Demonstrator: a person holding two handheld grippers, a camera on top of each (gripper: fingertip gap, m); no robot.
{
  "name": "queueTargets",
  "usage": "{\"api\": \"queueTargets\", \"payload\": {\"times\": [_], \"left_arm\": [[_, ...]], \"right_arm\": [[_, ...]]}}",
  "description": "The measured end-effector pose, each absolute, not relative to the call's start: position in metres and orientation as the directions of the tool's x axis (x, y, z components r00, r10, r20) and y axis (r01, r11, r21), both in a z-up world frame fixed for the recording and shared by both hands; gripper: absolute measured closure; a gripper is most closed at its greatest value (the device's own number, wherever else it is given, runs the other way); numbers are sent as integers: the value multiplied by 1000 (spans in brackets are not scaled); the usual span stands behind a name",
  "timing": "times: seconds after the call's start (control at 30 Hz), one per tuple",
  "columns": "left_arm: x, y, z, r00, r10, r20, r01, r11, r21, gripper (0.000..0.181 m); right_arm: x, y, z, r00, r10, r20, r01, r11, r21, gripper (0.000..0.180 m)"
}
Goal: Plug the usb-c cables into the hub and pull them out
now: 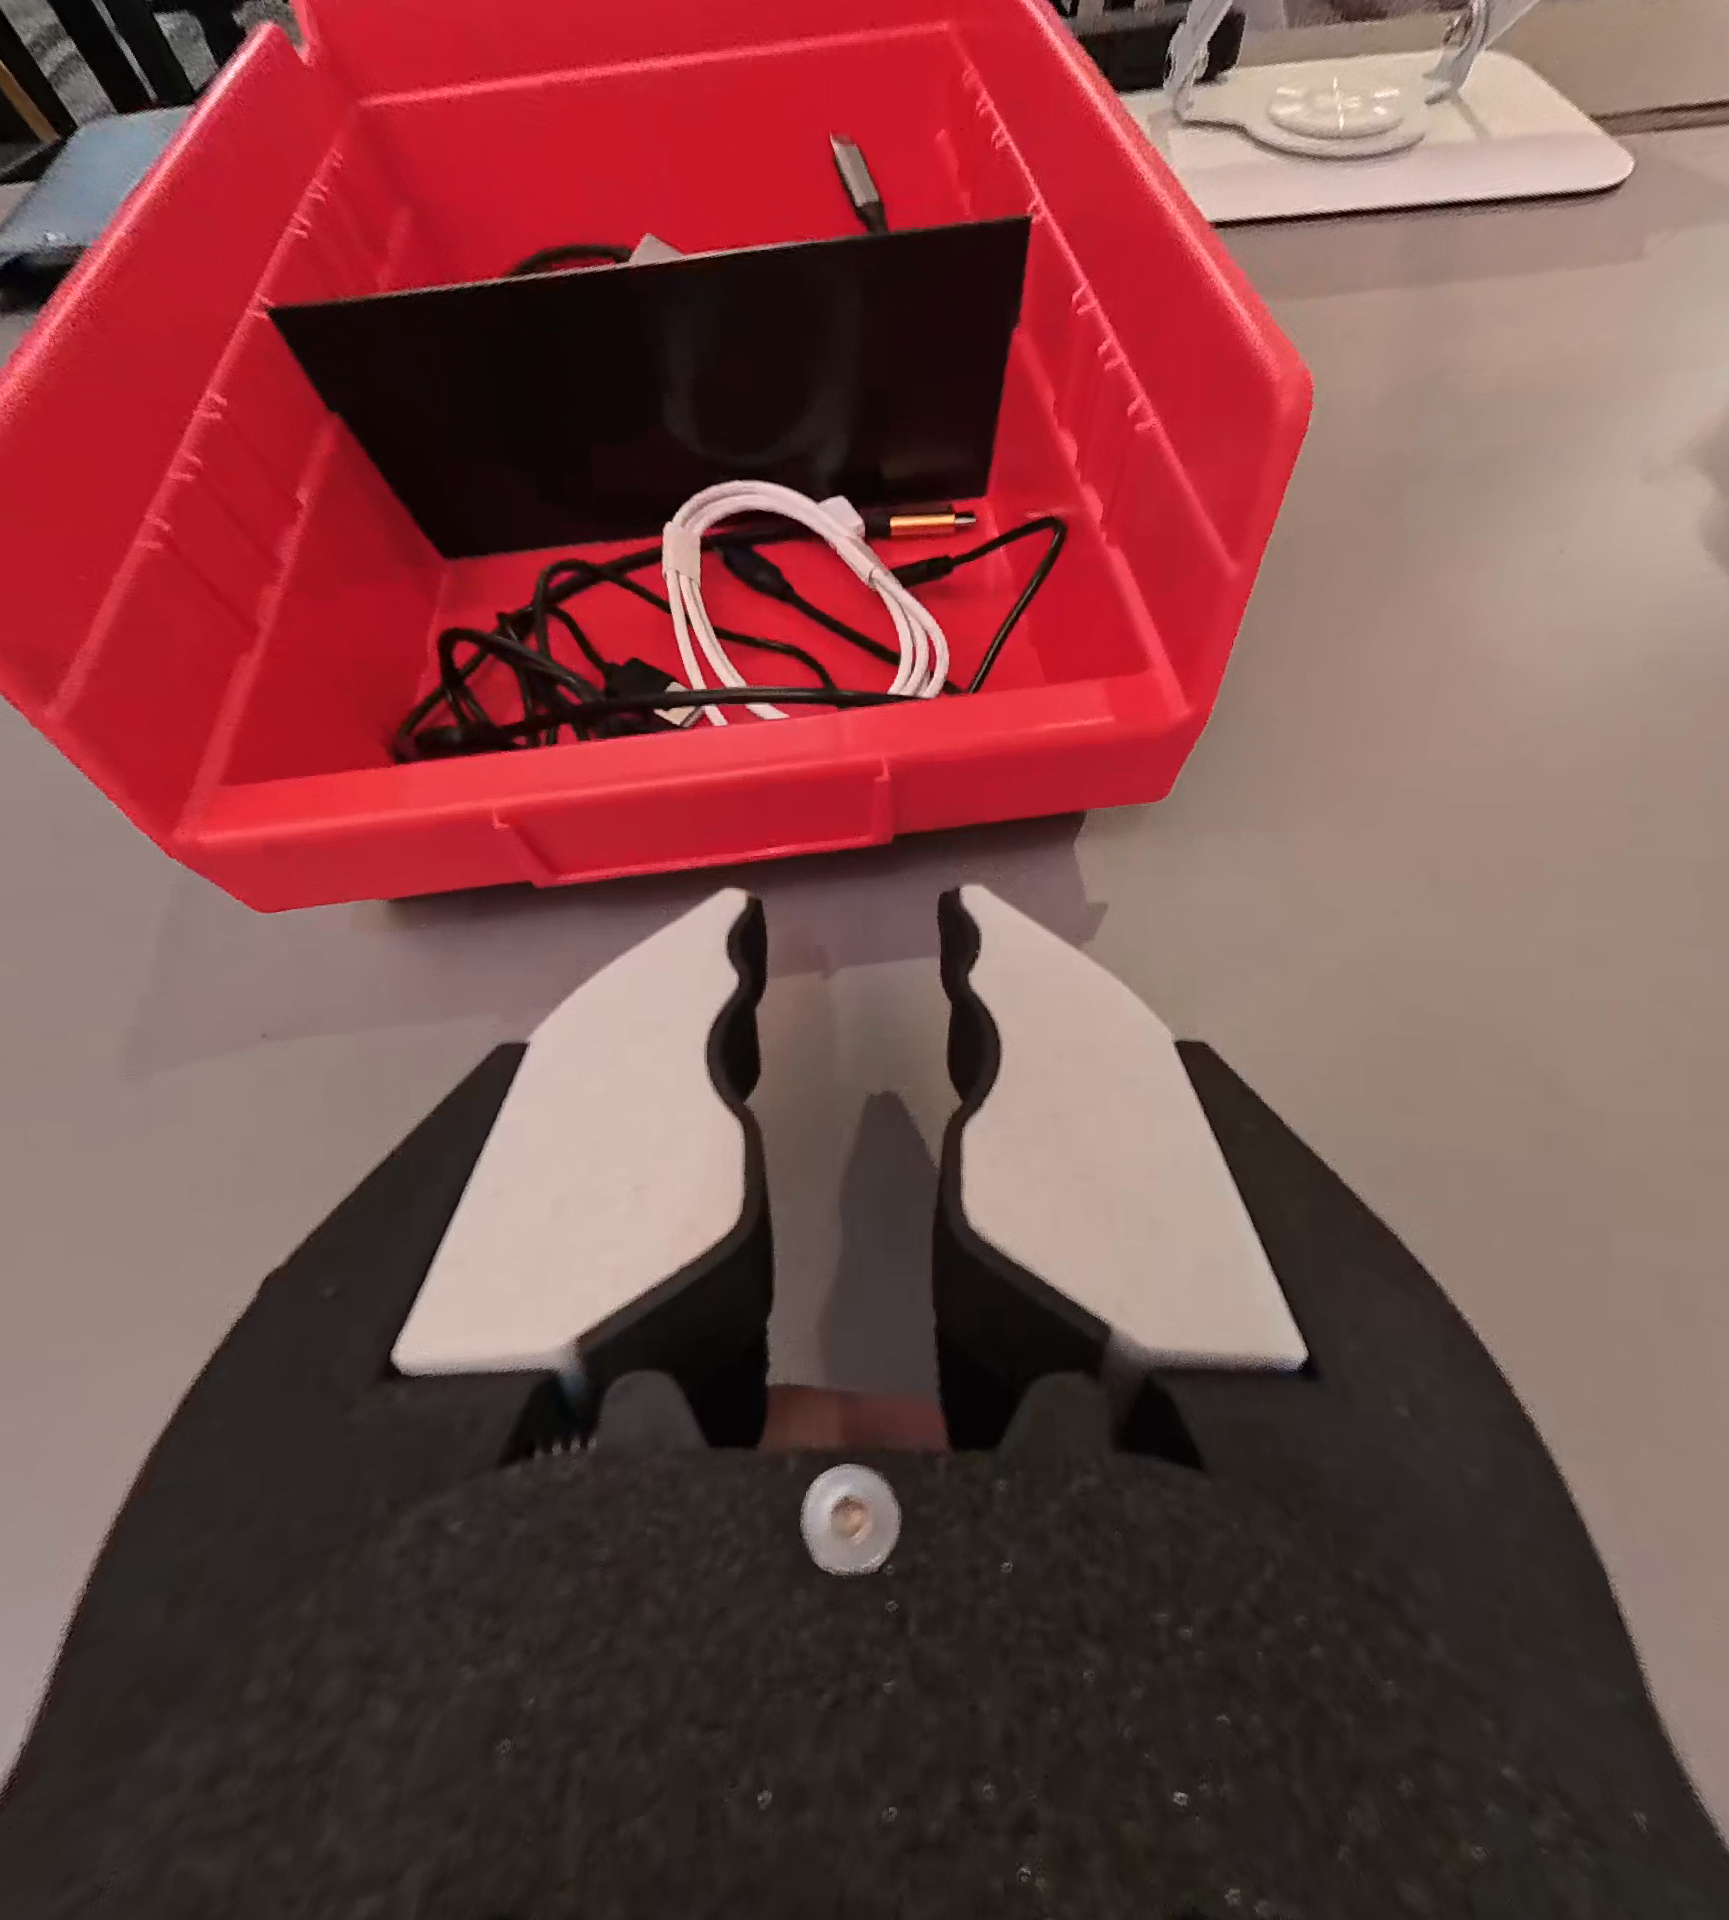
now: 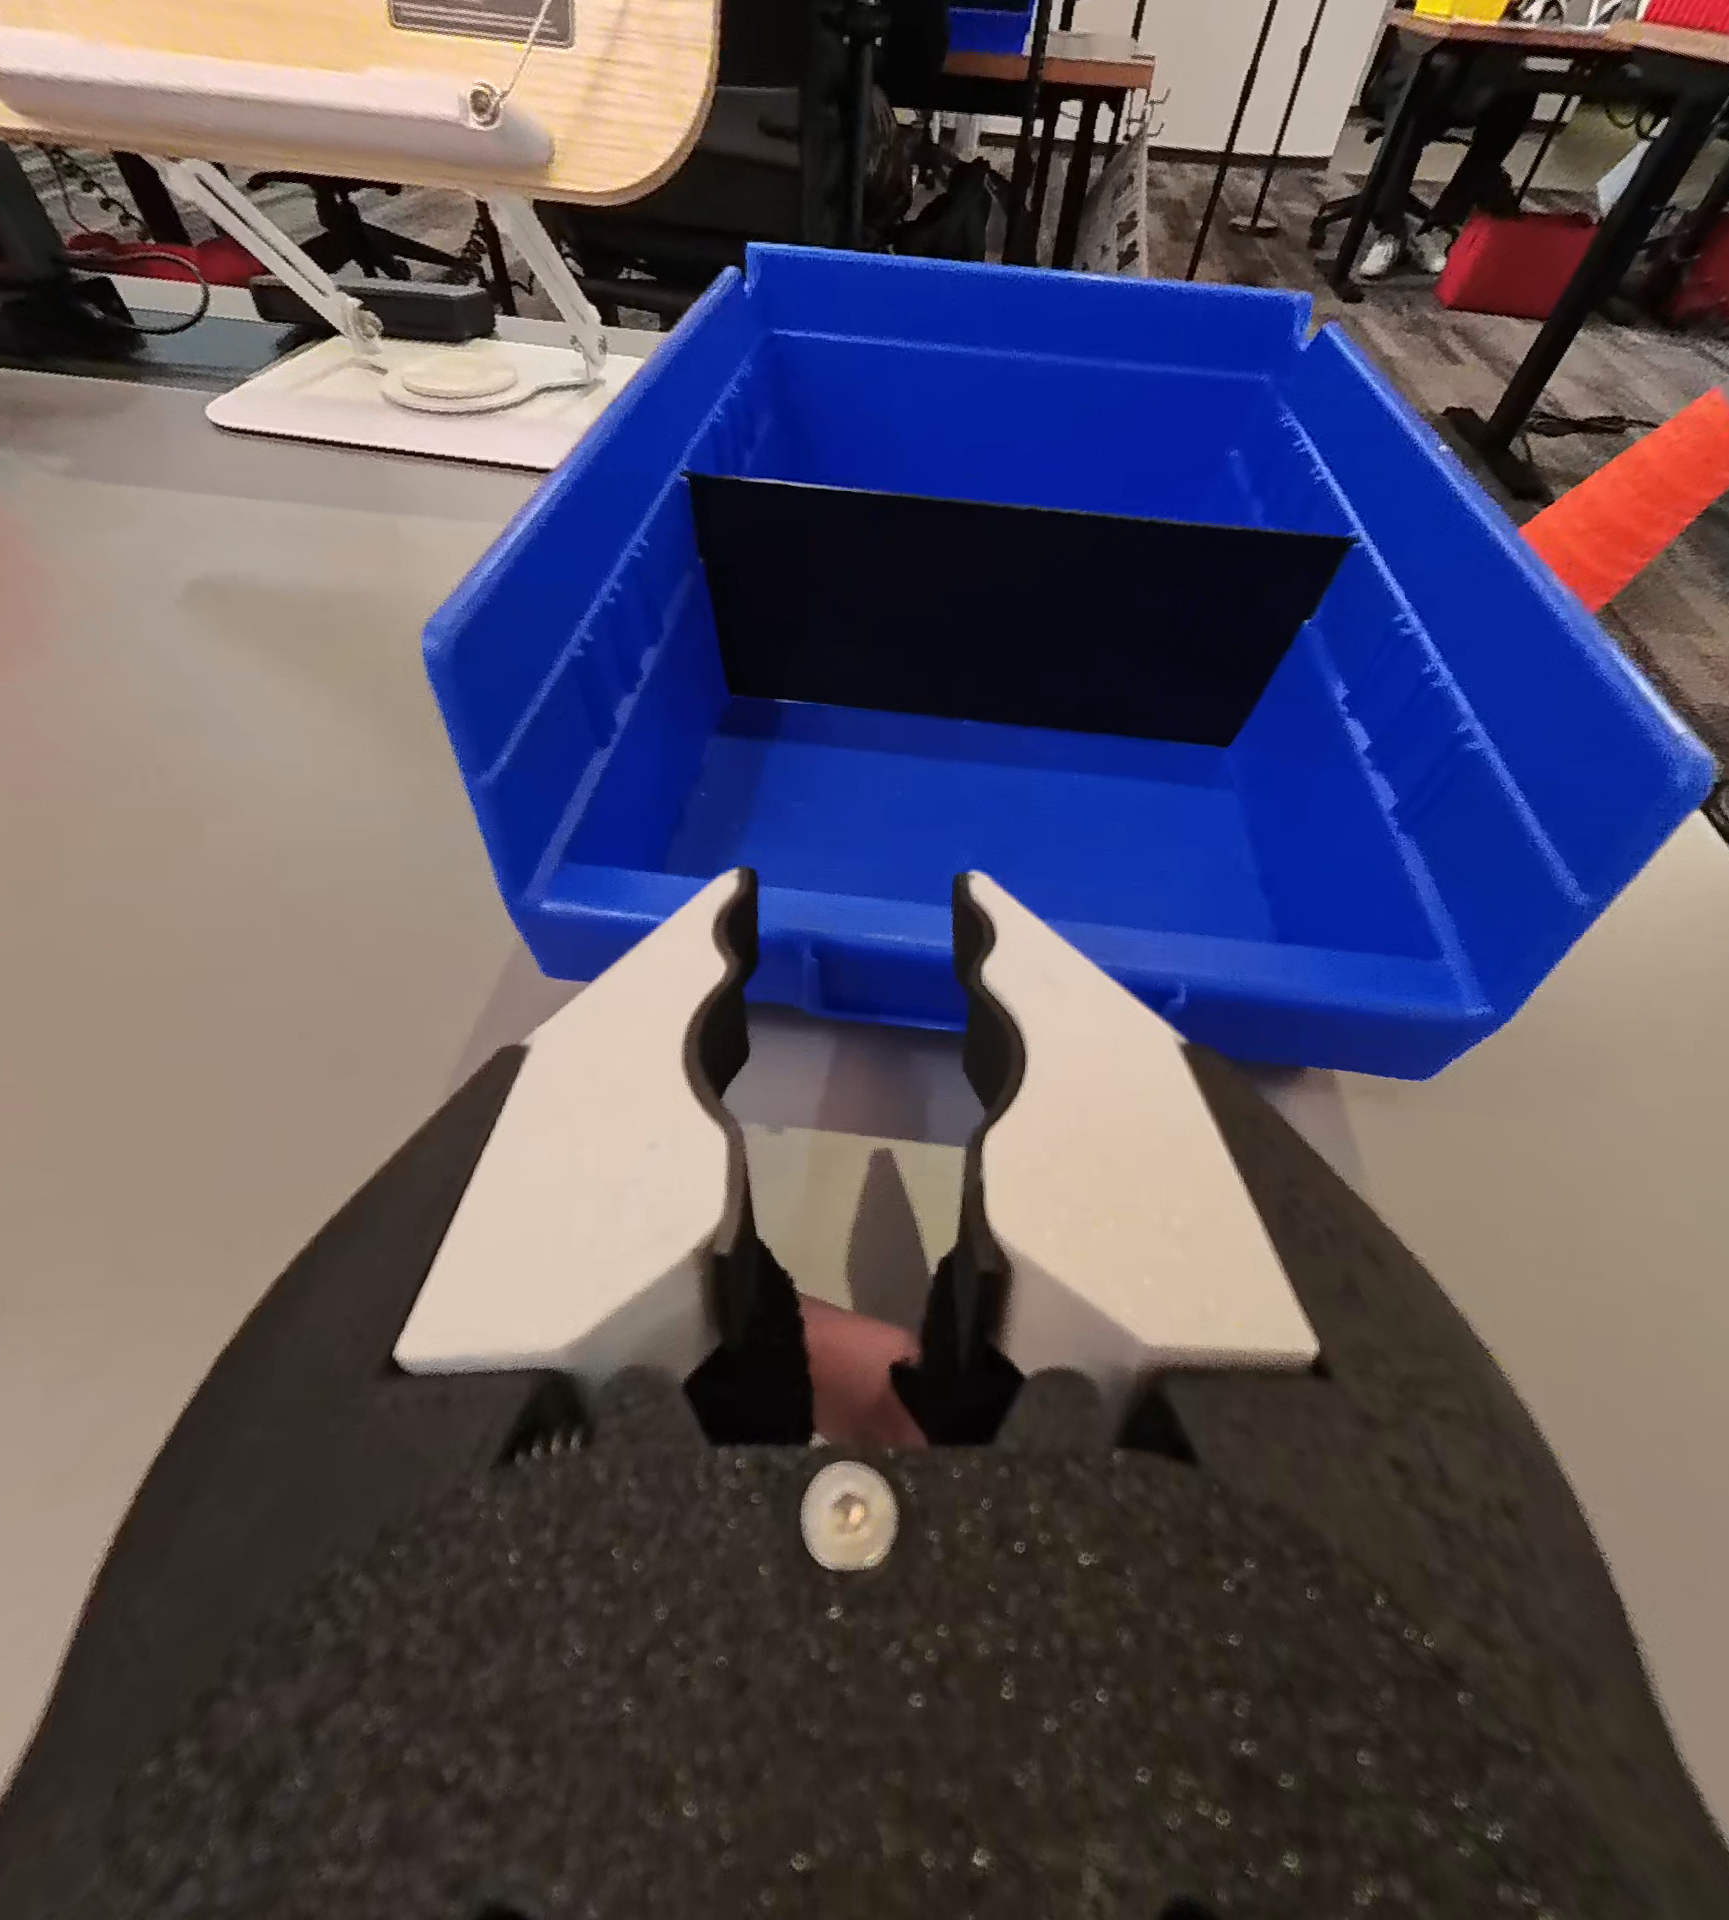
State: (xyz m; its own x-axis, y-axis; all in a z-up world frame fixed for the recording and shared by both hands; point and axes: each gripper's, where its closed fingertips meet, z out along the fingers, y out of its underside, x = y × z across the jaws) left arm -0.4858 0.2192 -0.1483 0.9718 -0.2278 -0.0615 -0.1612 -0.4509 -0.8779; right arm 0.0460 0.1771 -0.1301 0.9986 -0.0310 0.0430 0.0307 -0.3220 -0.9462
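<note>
Left wrist view showed your left gripper [image 1: 852,925] parted and empty just short of the red bin [image 1: 569,821], whose front compartment held the coiled white cable [image 1: 803,597] among black cables [image 1: 527,665], while your right gripper [image 2: 855,904], equally parted and empty, faced the blue bin [image 2: 943,977], presumably poised to begin.

My left gripper [image 1: 852,914] has a broad black body with a rough, grainy texture that flares out like a wide fan toward the fingers. One pale round screw [image 1: 849,1522] sits at its centre line. Two light grey fingers [image 1: 611,1143] rise from notches in the body, each a flat angular wedge narrowing to a tip. Their inner faces carry black wavy pads [image 1: 740,997]. My right gripper [image 2: 855,899] is built the same: speckled black body, a single pale screw [image 2: 847,1514], grey wedge fingers [image 2: 1120,1153] and black scalloped pads [image 2: 725,997].
</note>
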Motion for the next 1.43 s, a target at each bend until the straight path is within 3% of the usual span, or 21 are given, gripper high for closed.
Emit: {"api": "queueTargets", "payload": {"times": [0.23,0.4,0.57,0.67,0.83,1.0,1.43], "left_arm": [[-458,213,-136,955,-270,-122,-225,-395,-891,150],[-363,208,-118,917,-379,-122,-246,-298,-922,146],[-288,253,-97,941,-309,-138,-200,-179,-963,148],[-261,288,-102,952,-246,-184,-230,-171,-958,149],[-238,309,-113,949,-211,-234,-271,-169,-948,151],[-233,308,-110,943,-223,-246,-283,-153,-947,152],[-247,309,-99,925,-166,-341,-359,-95,-928,156]], "right_arm": [[27,166,-124,1000,14,6,10,-298,-955,143],[-48,142,-117,975,218,48,104,-253,-962,142],[-171,114,-95,859,510,52,135,-128,-983,177],[-227,98,-76,805,582,117,150,-7,-989,180],[-270,106,-56,830,541,133,132,42,-990,180],[-273,129,-50,860,510,27,31,2,-1000,180],[-273,130,-60,865,499,57,75,-16,-997,180]]}}
